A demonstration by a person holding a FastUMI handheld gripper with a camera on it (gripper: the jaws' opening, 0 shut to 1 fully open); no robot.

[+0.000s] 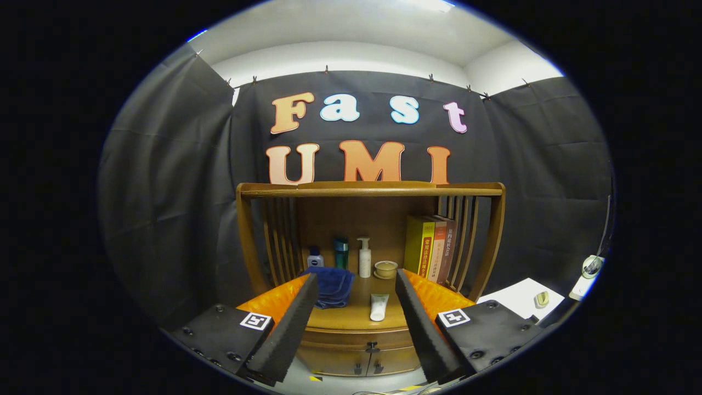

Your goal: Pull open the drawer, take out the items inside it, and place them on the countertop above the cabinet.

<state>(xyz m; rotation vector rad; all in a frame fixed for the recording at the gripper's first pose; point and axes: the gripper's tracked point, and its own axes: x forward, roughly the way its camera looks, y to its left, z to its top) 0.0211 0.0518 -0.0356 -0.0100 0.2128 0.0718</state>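
Jaws of the gripper (356, 323) spread wide, holding nothing, well short of the closed drawer (359, 337) under the counter (351, 318). Best to centre on the dark drawer handle (372, 347) and pull straight. Left to right on counter: blue cloth (332, 286), white tube (378, 306) near front edge, books (430, 248) at right.

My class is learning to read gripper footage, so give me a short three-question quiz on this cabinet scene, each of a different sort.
1. True or false: the drawer is closed.
2. What lies flat on the countertop between the gripper fingers? A) white tube B) book C) cup
3. Fill in: the folded blue ____ lies by one finger.

Key: 1 true. 2 A, the white tube. 3 towel.
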